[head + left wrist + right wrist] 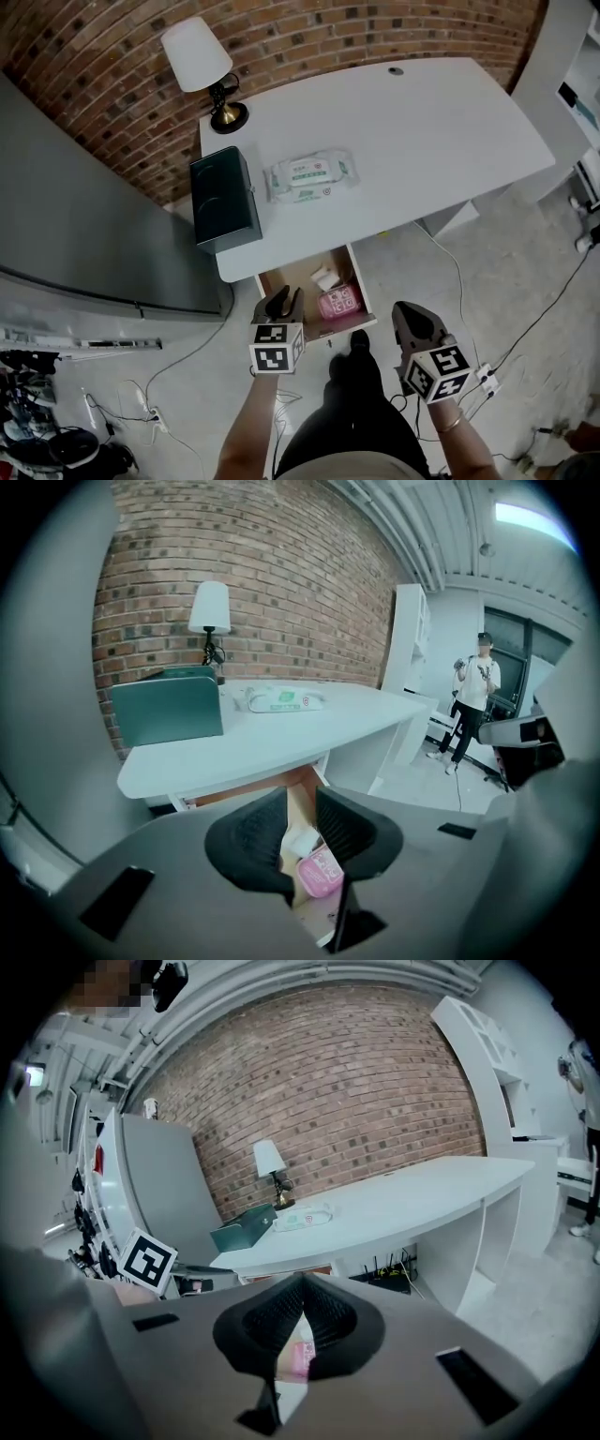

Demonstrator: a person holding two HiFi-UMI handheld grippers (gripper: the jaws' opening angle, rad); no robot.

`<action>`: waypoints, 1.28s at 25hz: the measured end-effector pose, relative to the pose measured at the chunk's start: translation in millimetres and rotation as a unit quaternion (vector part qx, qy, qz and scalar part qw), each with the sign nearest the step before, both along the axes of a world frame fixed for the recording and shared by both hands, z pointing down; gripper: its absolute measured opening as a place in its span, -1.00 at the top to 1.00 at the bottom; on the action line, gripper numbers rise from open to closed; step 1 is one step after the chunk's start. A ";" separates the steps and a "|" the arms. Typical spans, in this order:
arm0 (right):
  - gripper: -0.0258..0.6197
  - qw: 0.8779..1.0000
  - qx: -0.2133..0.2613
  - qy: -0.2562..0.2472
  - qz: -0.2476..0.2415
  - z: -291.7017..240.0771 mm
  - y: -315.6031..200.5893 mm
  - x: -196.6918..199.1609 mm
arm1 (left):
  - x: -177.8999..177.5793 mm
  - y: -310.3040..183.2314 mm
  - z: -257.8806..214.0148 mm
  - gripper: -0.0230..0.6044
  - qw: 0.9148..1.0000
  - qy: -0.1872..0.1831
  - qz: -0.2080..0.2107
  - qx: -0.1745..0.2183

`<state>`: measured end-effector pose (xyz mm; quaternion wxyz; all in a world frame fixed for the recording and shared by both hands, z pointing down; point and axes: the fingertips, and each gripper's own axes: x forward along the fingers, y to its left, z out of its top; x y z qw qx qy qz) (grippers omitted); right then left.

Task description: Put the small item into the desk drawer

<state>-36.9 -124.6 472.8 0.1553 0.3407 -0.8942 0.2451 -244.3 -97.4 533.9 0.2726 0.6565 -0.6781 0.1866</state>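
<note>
The red brick wall (112, 84) backs the white curved-front desk (422, 131), which stands against it with most of its top bare. The desk's wood-lined drawer (289, 279) is pulled out towards the operator, leaving its interior open from above for loading. On the desktop's left end sit a dark green rectangular box (223, 199), a brass-footed table lamp with a white shade (199, 56) and a white soft pack of wet wipes (311, 175); all are well away from the drawer and are judged to play no part in this task. The pack carries green print and a small red mark, too small to read. The small item, a pink printed packet (339, 302), lies flat inside the drawer near its front right corner, beside a small white object (325, 277); its lettering is not legible. The left gripper (280, 300) hovers over the drawer's front edge with its jaws apart and nothing between them; the packet shows through the gap. The right gripper (415, 323) is off to the drawer's right, tips pressed together, holding nothing. Judgement: placement is complete; the drawer remains open.
</note>
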 end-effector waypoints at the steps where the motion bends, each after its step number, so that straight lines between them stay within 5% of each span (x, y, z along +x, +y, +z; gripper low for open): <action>1: 0.89 1.000 0.002 -0.001 -0.002 -4.3 3.4 -1.9 | -1.9 5.7 -6.1 0.59 1.000 0.001 -0.004 0.004; 21: 0.89 0.995 0.068 -0.027 -0.072 -68.2 56.9 -53.7 | -57.0 131.0 -104.6 0.78 0.986 -0.009 -0.124 0.111; 32: 0.90 0.993 0.087 -0.025 -0.080 -86.4 76.2 -55.7 | -70.8 173.7 -131.7 0.79 0.977 -0.010 -0.156 0.143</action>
